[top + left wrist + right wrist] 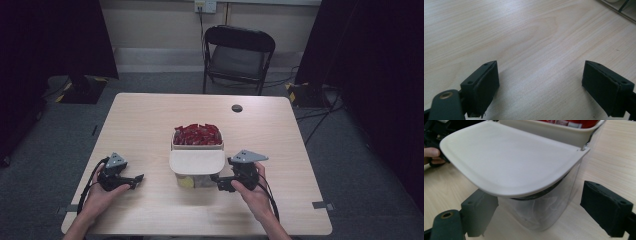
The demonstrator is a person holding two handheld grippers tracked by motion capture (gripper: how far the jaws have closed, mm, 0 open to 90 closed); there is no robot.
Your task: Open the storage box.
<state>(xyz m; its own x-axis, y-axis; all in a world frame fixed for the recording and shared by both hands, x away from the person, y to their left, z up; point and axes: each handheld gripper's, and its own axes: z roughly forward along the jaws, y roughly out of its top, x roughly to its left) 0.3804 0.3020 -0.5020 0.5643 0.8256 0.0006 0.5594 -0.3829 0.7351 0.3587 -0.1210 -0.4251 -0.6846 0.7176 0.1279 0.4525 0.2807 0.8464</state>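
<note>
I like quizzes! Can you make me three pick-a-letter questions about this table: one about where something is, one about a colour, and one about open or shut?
1. Where is the box?
A. At the middle of the table
B. On the chair
C. On the floor

2. What colour are the packets in the far half of the box?
A. Blue
B. Red
C. Green

3. How does the left gripper stand?
A. Shut on the box
B. Shut on nothing
C. Open over bare wood

Answers:
1. A, the high view shows the box mid-table between the two grippers.
2. B, the pile behind the white lid is red.
3. C, the left gripper view shows its jaws wide apart with only table between them.
</note>
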